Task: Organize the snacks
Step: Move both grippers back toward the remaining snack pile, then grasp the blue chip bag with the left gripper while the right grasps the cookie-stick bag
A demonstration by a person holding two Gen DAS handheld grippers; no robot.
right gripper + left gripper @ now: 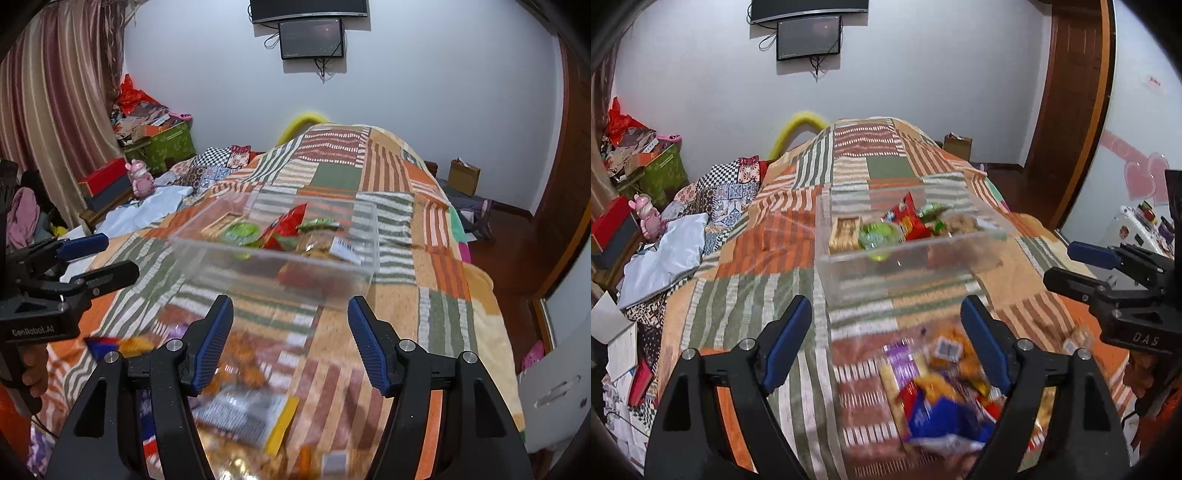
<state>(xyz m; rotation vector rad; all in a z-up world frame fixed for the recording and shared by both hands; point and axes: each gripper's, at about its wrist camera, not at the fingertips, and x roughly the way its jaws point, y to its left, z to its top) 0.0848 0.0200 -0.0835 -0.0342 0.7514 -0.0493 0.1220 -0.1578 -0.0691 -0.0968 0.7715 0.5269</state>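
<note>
A clear plastic box (901, 269) (280, 266) sits on the patchwork bedspread with several snacks inside: a red packet (908, 220) (284, 229), a green jelly cup (879, 236) (242, 233), a gold-wrapped bar (845, 232). A blurred pile of loose snack packets (942, 391) (243, 398) lies nearer the cameras. My left gripper (886, 332) hovers open above that pile, short of the box, nothing between its blue pads. My right gripper (291, 332) is also open and empty, just before the box's near wall. Each gripper shows in the other's view (1108, 273) (85, 258).
The bedspread (753, 258) (443, 280) slopes off at both sides. Crumpled quilts and a white cloth (665, 254) lie left. A pink figurine (140, 179), red and green boxes stand by the curtain. A wooden door (1067, 110) and cardboard box (463, 177) are at right.
</note>
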